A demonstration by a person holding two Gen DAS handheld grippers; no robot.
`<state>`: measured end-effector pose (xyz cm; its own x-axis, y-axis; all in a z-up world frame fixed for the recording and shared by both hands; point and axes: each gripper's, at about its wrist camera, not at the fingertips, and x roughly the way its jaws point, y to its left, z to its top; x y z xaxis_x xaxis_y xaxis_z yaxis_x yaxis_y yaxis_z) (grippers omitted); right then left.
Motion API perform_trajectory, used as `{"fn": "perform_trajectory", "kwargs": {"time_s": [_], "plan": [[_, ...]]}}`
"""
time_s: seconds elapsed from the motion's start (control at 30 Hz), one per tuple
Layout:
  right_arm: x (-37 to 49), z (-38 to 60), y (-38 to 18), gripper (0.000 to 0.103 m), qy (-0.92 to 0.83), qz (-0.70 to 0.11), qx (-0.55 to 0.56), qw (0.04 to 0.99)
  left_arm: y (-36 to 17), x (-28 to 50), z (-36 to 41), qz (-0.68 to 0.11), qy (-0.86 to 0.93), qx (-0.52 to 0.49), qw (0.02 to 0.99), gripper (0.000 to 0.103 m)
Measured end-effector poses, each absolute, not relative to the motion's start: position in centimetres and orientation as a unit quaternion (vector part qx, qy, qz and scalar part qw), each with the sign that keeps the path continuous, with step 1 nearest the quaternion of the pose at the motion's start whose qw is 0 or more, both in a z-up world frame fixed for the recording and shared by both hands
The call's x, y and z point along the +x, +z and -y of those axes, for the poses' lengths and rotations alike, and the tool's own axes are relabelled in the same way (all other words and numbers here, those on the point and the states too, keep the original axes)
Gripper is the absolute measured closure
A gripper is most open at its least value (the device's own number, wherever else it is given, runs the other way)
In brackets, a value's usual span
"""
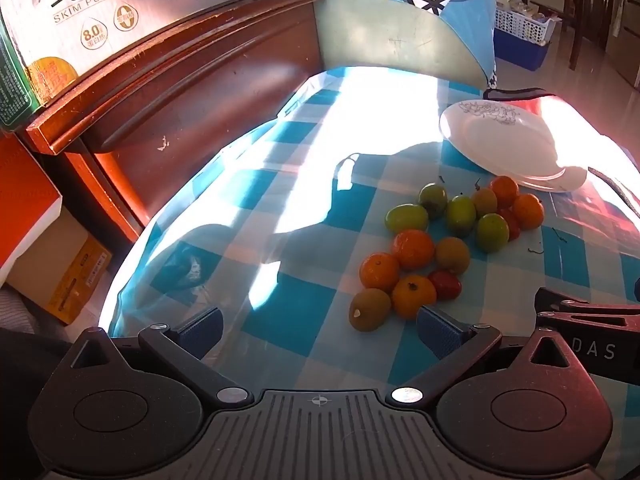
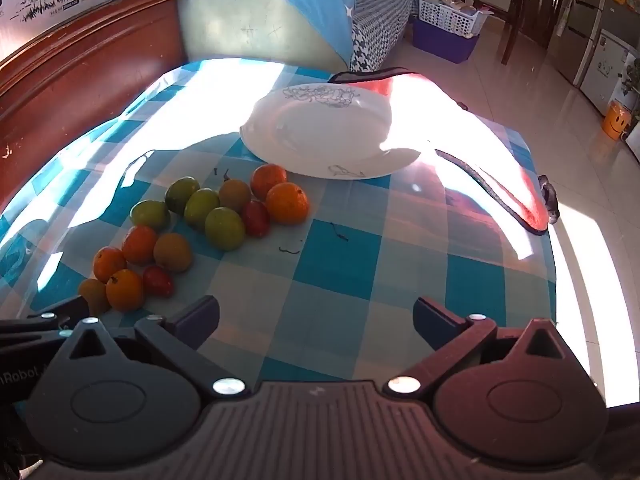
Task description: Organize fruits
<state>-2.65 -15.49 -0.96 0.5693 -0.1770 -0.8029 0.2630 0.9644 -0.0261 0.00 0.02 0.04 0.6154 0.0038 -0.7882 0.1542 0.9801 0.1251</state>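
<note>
Sunlit checked tablecloth (image 2: 340,280) carries loose fruits (image 2: 224,222) beside a white plate (image 2: 328,136). Left gripper (image 1: 318,330) and right gripper (image 2: 316,322) both hang spread wide, apparently touching nothing.

checked tablecloth (image 2: 360,280), milk carton (image 1: 120,12), wooden headboard (image 1: 180,92), blue cushion (image 2: 260,8), laundry basket (image 2: 448,16)

Two wrist cameras, angled steeply down over the checked-cloth desk (image 1: 304,336).
Left view sits beside the right; both share the small mixed fruits (image 2: 224,212) and white ceramic plate (image 2: 320,136).
</note>
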Motion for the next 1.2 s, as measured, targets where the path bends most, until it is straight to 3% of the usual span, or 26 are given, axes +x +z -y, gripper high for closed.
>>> {"fn": "perform_trajectory", "kwargs": {"time_s": [1.2], "plan": [[-2.4, 14.3, -0.4, 0.001, -0.109, -0.456, 0.024, 0.883, -0.4, 0.6, -0.6, -0.443, -0.012, 0.091, 0.892, 0.0]]}}
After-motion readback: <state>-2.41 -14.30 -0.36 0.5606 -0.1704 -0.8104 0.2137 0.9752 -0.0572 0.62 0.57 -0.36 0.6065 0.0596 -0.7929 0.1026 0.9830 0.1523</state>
